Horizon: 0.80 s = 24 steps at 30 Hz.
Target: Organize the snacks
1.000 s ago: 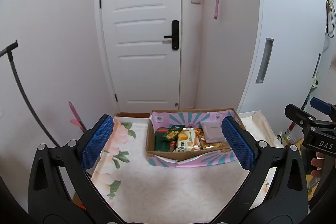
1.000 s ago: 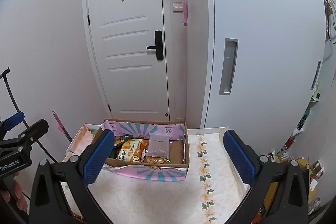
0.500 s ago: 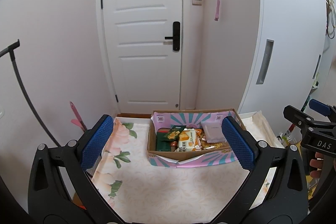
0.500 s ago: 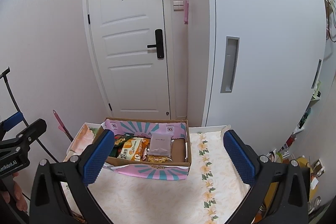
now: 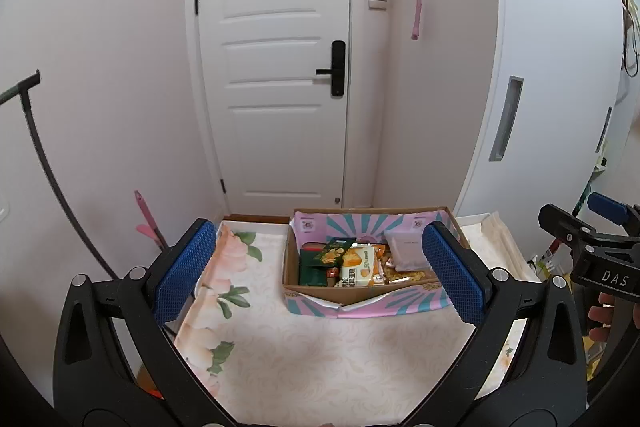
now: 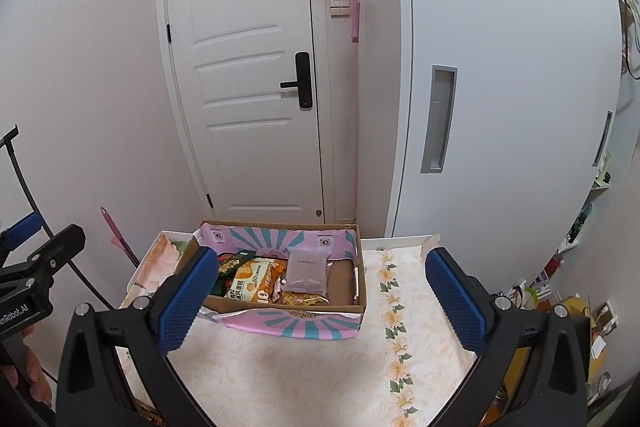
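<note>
A cardboard box (image 5: pixel 360 303) with pink and teal flaps stands at the far end of the table; it also shows in the right wrist view (image 6: pixel 288 323). It holds several snack packs: a green pack (image 5: pixel 316 261), a yellow cracker pack (image 5: pixel 358 265) and a grey pouch (image 5: pixel 404 249). The yellow pack (image 6: pixel 250 281) and grey pouch (image 6: pixel 306 269) show in the right wrist view too. My left gripper (image 5: pixel 318 273) is open and empty, short of the box. My right gripper (image 6: pixel 320 297) is open and empty, held back over the table.
The table wears a floral cloth (image 5: pixel 312 351) with white raised edges. A white door (image 5: pixel 276 67) and a white cabinet (image 6: pixel 500 87) stand behind. A pink tool (image 5: pixel 146 215) and a black hose (image 5: pixel 44 163) lean at the left wall. Clutter (image 6: pixel 560 307) sits right of the table.
Both grippers have drawn back and up slightly; the box looks a bit smaller and farther. Both stay open and empty.
</note>
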Available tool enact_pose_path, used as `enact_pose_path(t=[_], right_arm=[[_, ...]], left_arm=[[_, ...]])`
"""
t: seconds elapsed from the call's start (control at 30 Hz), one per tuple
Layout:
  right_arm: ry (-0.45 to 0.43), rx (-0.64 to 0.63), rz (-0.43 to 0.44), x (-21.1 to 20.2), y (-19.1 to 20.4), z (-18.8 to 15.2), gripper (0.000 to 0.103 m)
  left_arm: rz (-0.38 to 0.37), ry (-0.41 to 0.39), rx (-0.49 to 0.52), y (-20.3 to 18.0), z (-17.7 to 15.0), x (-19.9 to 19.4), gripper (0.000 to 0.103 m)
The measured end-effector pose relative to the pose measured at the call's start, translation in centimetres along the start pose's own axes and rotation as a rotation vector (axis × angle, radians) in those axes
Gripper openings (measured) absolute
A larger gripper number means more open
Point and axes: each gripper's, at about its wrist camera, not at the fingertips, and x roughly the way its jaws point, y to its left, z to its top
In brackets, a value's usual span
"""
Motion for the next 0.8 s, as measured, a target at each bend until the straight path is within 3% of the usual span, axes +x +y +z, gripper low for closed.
enact_pose_path(t=[0.23,0.5,0.8], right_arm=[[0.002,0.002,0.0,0.0,0.1,0.0,0.103],[0.005,0.008,0.004,0.1,0.3,0.0,0.103],[0.017,0.008,0.006,1.0,0.6,0.1,0.103]], left_arm=[[0.008,-0.013,-0.007,-0.2,-0.2,-0.2,0.103],[0.08,-0.052,0.043,-1.1,-0.1,-0.5,0.103],[0.044,-0.028,0.017,-0.5,-0.3,0.8,0.103]])
